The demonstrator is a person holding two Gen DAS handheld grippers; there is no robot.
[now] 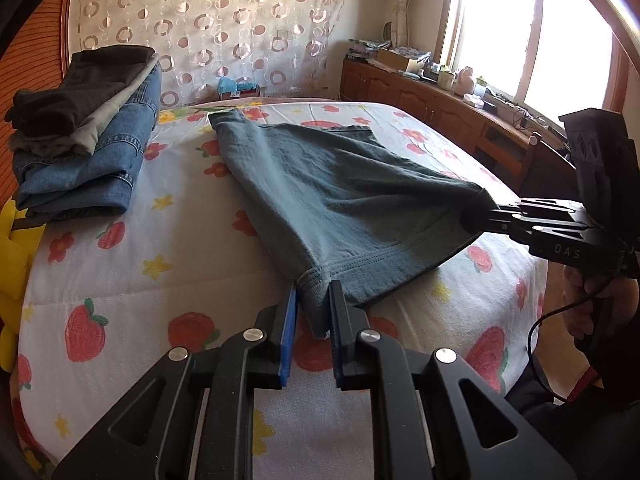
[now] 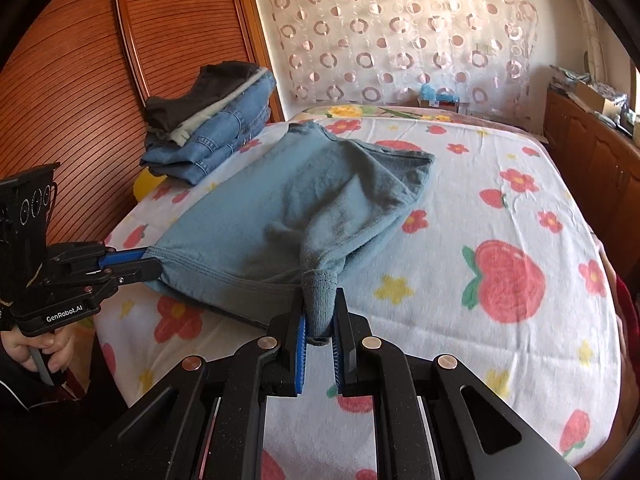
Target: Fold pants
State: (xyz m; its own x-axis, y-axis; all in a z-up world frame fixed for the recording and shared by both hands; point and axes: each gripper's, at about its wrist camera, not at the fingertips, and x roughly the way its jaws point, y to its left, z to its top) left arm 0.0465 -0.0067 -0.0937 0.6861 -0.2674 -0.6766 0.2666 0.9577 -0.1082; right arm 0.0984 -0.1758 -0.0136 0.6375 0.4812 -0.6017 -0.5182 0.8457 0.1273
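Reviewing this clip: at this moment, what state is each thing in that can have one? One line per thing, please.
Left tongs: shut on the blue-grey pants' hem corner.
Right tongs: shut on the other hem corner.
Blue-grey pants: near edge lifted, far part lying on the bed, not yet folded.
Stack of clothes: folded, piled at the bed's far left.
Flowered bedspread: spread flat.

you've got soft, slightly fuzzy blue-grey cloth in those pants (image 1: 332, 184), ribbed knit at the cuff, stitched hem along the edge; your left gripper (image 1: 313, 312) is matt black plastic with shiny metal rivets and ridged blue rubbery pads; same finish on your right gripper (image 2: 320, 320); the bed cover (image 2: 460, 208) looks like napped, fleecy printed cloth; the folded stack (image 1: 80, 128) shows coarse denim under smoother dark fabric; the wardrobe door (image 2: 80, 60) is ribbed, polished wood; the curtain (image 1: 208, 20) is sheer with glossy rings
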